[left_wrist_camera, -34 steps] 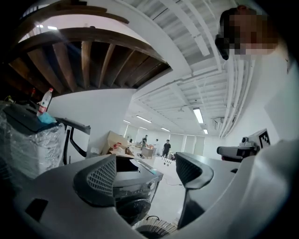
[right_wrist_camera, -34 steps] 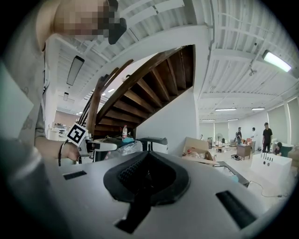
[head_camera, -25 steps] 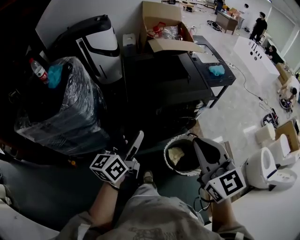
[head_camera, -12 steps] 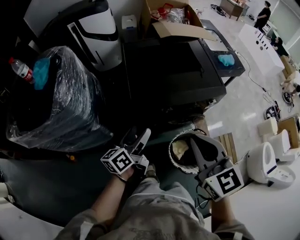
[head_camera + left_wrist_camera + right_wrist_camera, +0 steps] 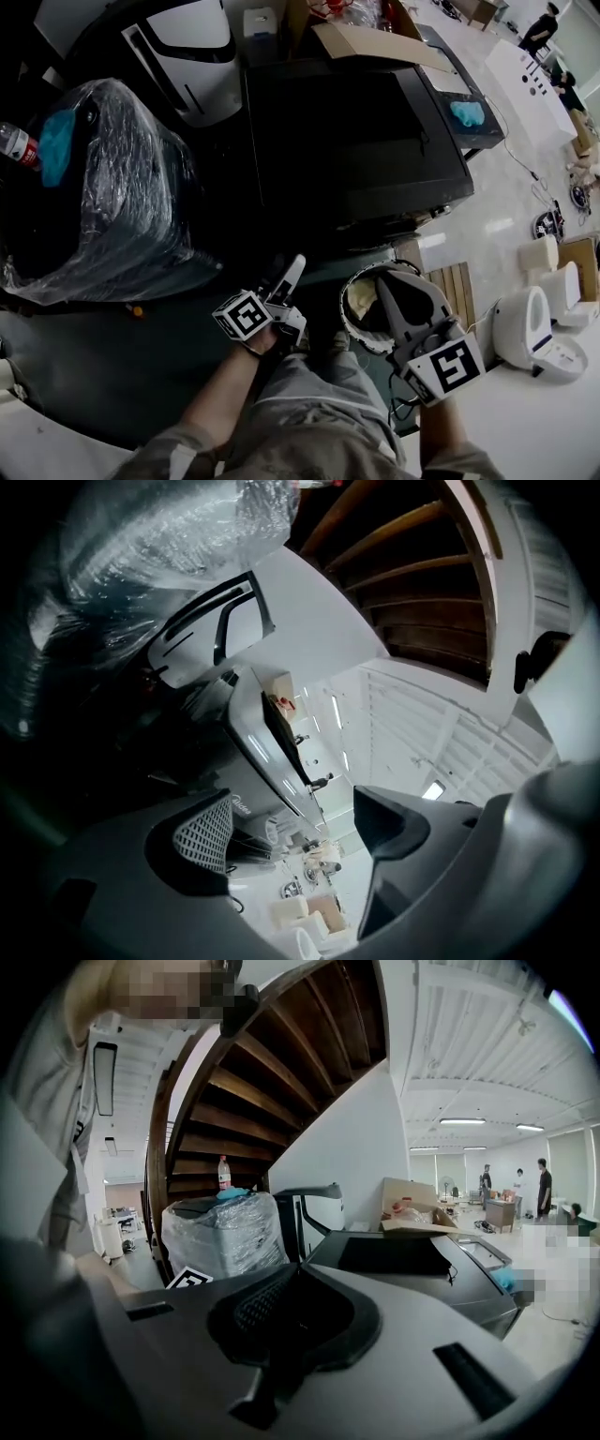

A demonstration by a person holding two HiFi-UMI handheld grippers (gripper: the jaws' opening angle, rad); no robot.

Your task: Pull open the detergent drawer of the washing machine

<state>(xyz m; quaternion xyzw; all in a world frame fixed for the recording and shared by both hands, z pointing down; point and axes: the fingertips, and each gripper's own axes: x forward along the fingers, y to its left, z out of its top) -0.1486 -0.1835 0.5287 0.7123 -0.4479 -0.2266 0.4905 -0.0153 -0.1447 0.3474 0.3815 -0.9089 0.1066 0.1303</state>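
At 9 o'clock in the head view stands a plastic-wrapped load (image 5: 112, 197). A bottle (image 5: 13, 142) with a red cap and a blue cloth (image 5: 56, 148) lie on top of it; the bottle's label is too small to read. At 11 o'clock is a white-and-black machine (image 5: 192, 52).

The left gripper (image 5: 287, 277) is at 6 o'clock, pointing toward 1 o'clock. Its jaws are wide apart with nothing between them. In the left gripper view a small brand mark (image 5: 240, 807) shows on a grey panel just beyond the left jaw. It seems to read "Midea", though not surely.

The washer (image 5: 356, 141), a dark boxy machine, fills the centre from 12 to 2 o'clock, just ahead of both grippers. Its detergent drawer cannot be made out.

Behind the washer at 12 o'clock is a cardboard box (image 5: 370, 42) with open flaps, holding red and clear-wrapped items. At 5 o'clock a round tub (image 5: 345, 314) holds a pale lump (image 5: 361, 298).

The right gripper (image 5: 384, 286) reaches over the tub's right half. Its jaws are closed together and empty.

At 2 o'clock a blue rag (image 5: 468, 112) lies on a worktop (image 5: 450, 80). At 4 o'clock white units (image 5: 525, 323) sit on the floor.
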